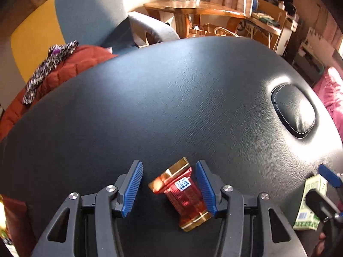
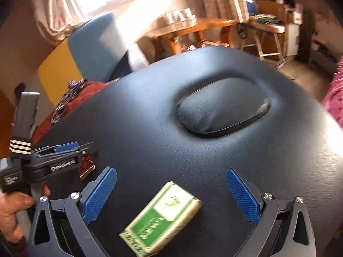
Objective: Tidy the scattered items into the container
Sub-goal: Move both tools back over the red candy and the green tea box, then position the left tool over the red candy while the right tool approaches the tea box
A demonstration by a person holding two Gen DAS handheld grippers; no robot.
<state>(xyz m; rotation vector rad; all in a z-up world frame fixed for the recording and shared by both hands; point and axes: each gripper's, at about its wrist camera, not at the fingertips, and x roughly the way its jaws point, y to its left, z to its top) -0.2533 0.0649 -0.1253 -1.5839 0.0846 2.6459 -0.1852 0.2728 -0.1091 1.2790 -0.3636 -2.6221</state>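
Note:
A red and gold foil packet (image 1: 182, 192) with a small blue-white label lies on the black padded table (image 1: 171, 96). My left gripper (image 1: 169, 167) is open and straddles the packet. Its right pad sits against the packet's side and its left pad stands clear. A green and white box (image 2: 163, 216) lies flat between the wide-apart blue pads of my open right gripper (image 2: 171, 173), touching neither. In the right wrist view the left gripper (image 2: 84, 150) is at the left edge, in a person's hand (image 2: 12, 212), over the packet (image 2: 86, 168). The box (image 1: 308, 205) also shows at the left wrist view's right edge.
An oval cushion (image 1: 293, 111) is set into the table farther back. A rust-red jacket (image 1: 64, 70) with a patterned cloth lies past the table's left edge, and a blue chair (image 1: 90, 15) stands behind it. There is pink fabric (image 1: 332, 94) at the right and a wooden table (image 1: 193, 8) beyond.

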